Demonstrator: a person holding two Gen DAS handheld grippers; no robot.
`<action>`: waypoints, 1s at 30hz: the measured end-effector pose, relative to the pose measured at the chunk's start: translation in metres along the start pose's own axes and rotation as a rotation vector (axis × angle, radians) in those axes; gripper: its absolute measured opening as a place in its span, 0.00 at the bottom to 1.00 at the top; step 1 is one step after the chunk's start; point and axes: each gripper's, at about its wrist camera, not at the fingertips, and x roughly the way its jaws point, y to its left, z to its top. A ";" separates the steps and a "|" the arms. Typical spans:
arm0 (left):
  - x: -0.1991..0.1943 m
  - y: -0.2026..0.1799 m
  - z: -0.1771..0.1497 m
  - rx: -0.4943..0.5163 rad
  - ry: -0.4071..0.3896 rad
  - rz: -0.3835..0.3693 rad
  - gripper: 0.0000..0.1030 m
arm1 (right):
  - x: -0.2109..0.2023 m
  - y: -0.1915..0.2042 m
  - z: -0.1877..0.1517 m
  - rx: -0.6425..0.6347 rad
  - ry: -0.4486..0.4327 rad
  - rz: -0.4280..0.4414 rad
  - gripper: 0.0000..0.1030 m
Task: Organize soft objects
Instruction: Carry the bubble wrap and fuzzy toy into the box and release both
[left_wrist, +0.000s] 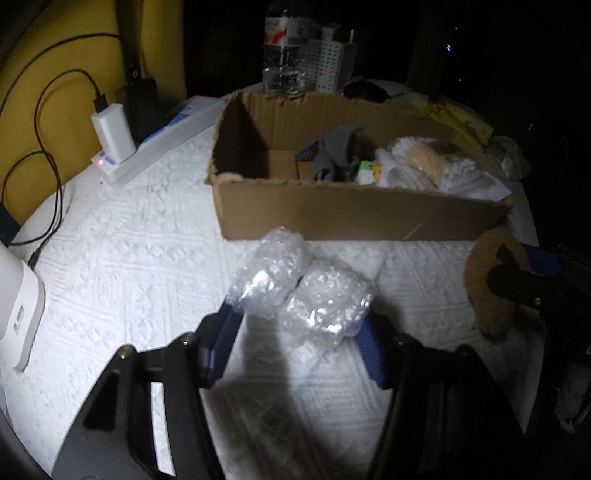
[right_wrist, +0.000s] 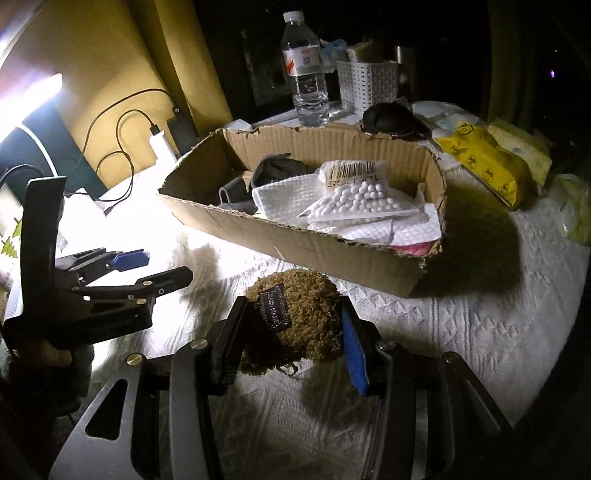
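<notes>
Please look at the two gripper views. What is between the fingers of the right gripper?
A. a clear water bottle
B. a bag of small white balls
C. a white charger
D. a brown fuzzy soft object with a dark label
D: in the right wrist view, the right gripper has the brown fuzzy soft object clamped between its fingers, in front of the cardboard box.

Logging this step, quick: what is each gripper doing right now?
Left gripper: closed on the bubble wrap.
Right gripper: closed on the brown plush.
</notes>
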 end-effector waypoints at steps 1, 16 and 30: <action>-0.004 -0.002 0.000 0.005 -0.006 -0.003 0.58 | -0.002 0.000 0.000 0.000 -0.003 0.001 0.48; -0.049 -0.020 0.006 0.032 -0.084 -0.033 0.58 | -0.036 -0.008 0.007 -0.002 -0.063 -0.018 0.48; -0.071 -0.034 0.031 0.061 -0.140 -0.049 0.58 | -0.061 -0.025 0.022 0.007 -0.119 -0.034 0.48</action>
